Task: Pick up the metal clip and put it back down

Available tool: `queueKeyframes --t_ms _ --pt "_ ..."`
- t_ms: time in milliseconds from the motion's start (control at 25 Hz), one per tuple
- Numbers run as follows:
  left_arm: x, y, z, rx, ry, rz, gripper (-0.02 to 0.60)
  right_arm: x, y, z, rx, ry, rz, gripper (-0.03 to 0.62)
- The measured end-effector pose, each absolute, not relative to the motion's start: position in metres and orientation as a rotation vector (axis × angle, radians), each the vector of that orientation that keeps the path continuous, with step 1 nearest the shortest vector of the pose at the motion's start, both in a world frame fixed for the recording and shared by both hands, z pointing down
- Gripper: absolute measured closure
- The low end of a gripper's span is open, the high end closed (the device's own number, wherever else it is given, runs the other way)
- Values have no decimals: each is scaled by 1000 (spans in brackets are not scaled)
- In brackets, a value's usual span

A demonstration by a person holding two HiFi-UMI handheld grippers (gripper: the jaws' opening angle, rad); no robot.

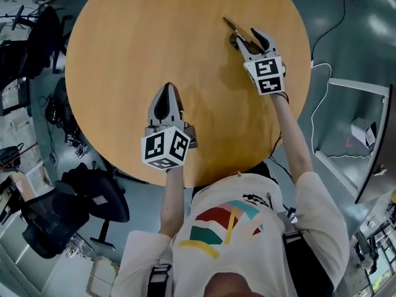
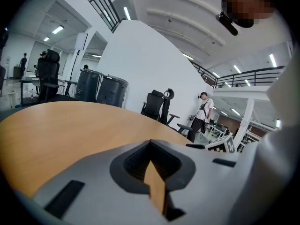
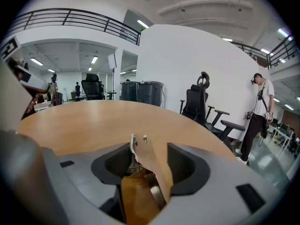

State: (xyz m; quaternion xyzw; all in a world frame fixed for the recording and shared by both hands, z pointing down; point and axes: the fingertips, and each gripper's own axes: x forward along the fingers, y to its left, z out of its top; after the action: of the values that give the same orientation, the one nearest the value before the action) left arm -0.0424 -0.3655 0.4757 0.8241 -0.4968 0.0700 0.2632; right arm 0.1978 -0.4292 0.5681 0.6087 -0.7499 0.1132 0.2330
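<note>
The metal clip (image 1: 236,28) lies on the round wooden table (image 1: 148,36) at its far right, slanting away from me. My right gripper (image 1: 248,38) stands open around the clip's near end, one finger on each side. In the right gripper view the clip (image 3: 146,162) sits in the gap between the jaws, its toothed tip pointing away, and its shiny metal mirrors the table. My left gripper (image 1: 167,89) is shut and holds nothing, hovering over the table's near middle. In the left gripper view only a thin sliver of table shows between its jaws.
The table's near edge curves just under my left gripper. Black office chairs (image 1: 43,218) and cables stand on the floor at the left. A white-framed stand (image 1: 352,135) is at the right. A standing person (image 3: 260,108) and a chair (image 3: 198,103) are beyond the table.
</note>
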Motion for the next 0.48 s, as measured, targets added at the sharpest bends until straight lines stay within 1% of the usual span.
queueKeyframes --t_ms 40,80,240,480 --pt "-43 -366 476 2227 -1342 189 538 198 -428 572 1656 -2061 335 353" --pt "-43 -366 477 2225 -1341 189 538 198 -427 576 1637 -2063 354 338" --pt "-44 -366 475 2221 -1347 183 538 196 -422 576 1599 -2078 348 333" --pt "-51 -365 469 2225 -1359 158 538 186 -423 548 1638 -2161 352 333"
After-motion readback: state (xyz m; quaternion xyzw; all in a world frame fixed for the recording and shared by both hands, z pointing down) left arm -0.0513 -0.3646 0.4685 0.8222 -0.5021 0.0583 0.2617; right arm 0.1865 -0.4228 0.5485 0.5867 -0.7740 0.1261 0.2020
